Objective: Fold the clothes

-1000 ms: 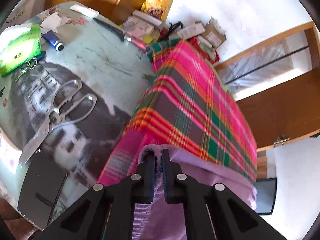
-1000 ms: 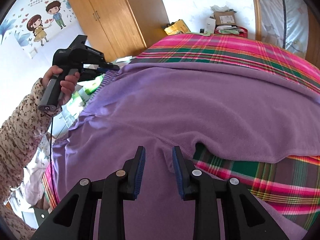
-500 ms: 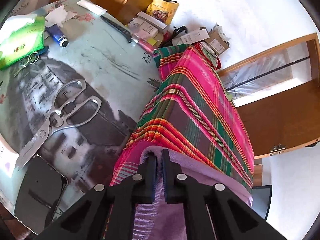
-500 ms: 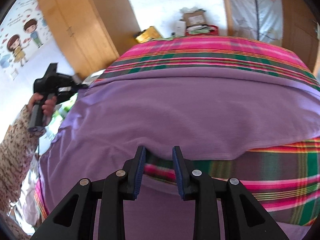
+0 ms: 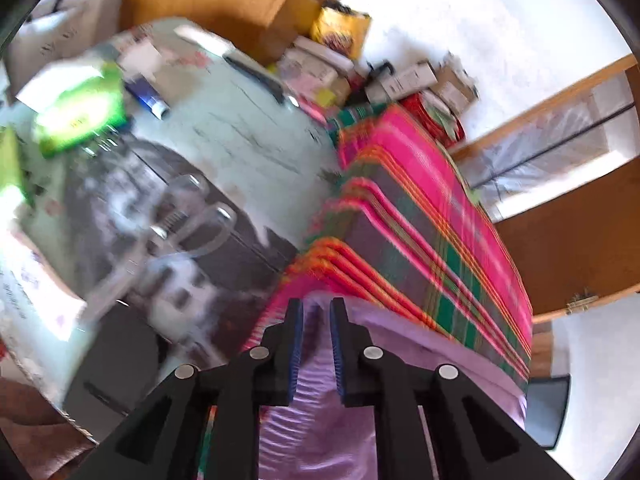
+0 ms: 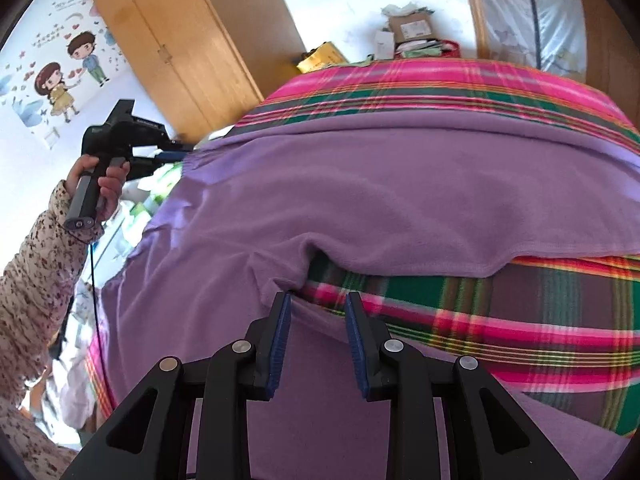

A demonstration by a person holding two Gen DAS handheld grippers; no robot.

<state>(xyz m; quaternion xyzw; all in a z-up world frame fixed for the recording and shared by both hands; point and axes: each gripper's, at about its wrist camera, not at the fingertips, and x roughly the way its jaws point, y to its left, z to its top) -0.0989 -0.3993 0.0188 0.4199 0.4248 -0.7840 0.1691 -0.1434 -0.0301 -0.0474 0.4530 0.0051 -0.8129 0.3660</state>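
Two grippers were in my charge at this inspection. I found the left gripper [image 5: 316, 312] at the near left corner of the purple garment [image 6: 400, 184], angled steeply down. Its jaws were opening, standing narrowly apart, with a fold of the garment's edge between them; in the left wrist view the blue pads did not appear to press on it. From the right wrist view I saw the person's left hand [image 6: 102, 182] around that gripper's handle, with a floral sleeve [image 6: 36, 280] below it.

I noted the garment lying spread across the plaid cloth [image 5: 432, 216], pink, green and grey, which covered a raised surface. The upper portion of the garment lay flat and wide. Along its lower hem, a strip of the plaid cloth showed between that portion and a second purple layer nearer the camera.

I found the right gripper [image 6: 316, 300] above this gap, its jaws moderately apart and holding nothing. The left fingertip sat just beside the hem where the fabric puckered.

To the left of the cloth I observed a counter [image 5: 240, 128], blurred in the left wrist view, carrying scissors [image 5: 176, 224], a green packet [image 5: 80, 120] and a blue tube [image 5: 148, 98]. A wooden wardrobe [image 6: 192, 40] stood behind.
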